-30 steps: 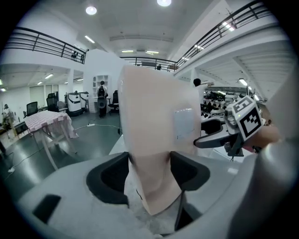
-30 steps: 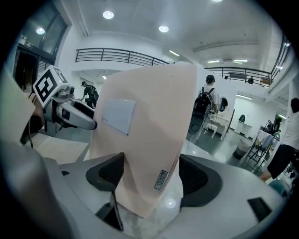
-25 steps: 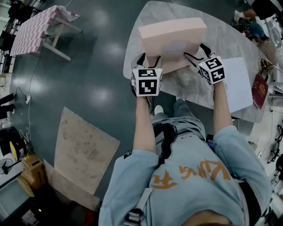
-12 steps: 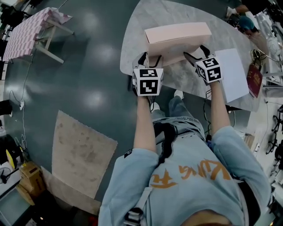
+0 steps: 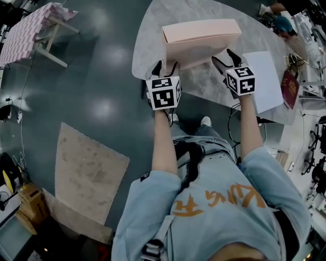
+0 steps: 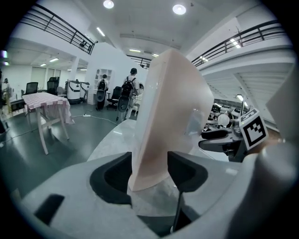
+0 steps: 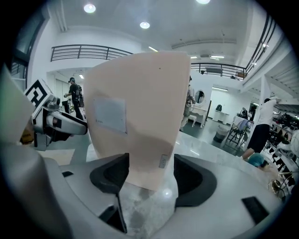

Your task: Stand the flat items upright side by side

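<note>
Pink box [image 5: 201, 36] stood upright on the marble table [image 5: 204, 11], left gripper [image 5: 166, 65] and right gripper [image 5: 223, 57] just closed in, each pinching an end.

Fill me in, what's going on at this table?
A person holds a gripper in each hand and has a flat pink box stood on its long edge on the marble table. The left gripper straddles the box's left end, the right gripper its right end. Both sets of jaws have just been closing, with the box between them and the pads against its faces. A white sheet lies flat to the right.
</note>
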`<state>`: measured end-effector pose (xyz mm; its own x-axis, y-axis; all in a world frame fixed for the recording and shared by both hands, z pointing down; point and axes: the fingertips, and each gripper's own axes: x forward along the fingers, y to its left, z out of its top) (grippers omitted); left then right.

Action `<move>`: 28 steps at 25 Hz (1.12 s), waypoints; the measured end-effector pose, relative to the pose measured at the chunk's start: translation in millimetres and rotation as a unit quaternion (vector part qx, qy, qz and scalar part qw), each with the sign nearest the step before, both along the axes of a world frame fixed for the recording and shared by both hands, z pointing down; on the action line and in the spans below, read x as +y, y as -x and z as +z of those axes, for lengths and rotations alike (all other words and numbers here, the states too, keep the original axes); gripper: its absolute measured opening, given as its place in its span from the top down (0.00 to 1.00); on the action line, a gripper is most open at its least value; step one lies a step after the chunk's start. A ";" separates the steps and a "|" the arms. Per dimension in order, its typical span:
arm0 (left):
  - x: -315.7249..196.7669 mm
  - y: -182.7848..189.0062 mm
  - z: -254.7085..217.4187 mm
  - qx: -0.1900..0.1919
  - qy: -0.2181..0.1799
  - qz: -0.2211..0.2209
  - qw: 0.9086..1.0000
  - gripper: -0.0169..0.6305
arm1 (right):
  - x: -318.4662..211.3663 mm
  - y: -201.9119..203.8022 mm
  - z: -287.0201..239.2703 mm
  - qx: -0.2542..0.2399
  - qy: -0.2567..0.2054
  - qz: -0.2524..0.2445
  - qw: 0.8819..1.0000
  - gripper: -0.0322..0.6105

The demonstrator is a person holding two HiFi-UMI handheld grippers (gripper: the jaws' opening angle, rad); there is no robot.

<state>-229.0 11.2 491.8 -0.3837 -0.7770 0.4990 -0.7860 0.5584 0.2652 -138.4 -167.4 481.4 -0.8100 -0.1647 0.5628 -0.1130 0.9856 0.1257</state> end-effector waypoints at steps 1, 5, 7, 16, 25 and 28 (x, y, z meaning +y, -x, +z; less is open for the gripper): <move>1.5 -1.0 2.9 0.005 0.001 -0.008 1.000 0.59 | -0.2 -1.5 -2.6 -0.008 0.002 0.001 1.000 0.51; 4.4 -9.0 10.3 0.020 0.000 -0.045 0.999 0.68 | -4.6 -12.5 -11.1 -0.043 0.014 0.008 0.999 0.72; 3.2 -17.5 11.6 0.022 0.002 -0.057 0.998 0.71 | -6.4 -19.6 -13.1 -0.057 0.025 0.008 0.998 0.78; -30.4 -80.2 9.5 0.016 0.005 -0.095 0.995 0.95 | -23.3 -74.7 -28.8 -0.105 0.061 -0.022 0.992 0.95; -102.5 -160.7 -17.4 -0.001 -0.033 -0.030 0.999 0.95 | -69.9 -147.1 -48.0 -0.126 0.063 -0.023 0.990 0.95; -133.4 -187.7 -21.8 -0.006 -0.039 0.002 0.999 0.95 | -89.6 -172.6 -51.6 -0.125 0.057 -0.018 0.990 0.95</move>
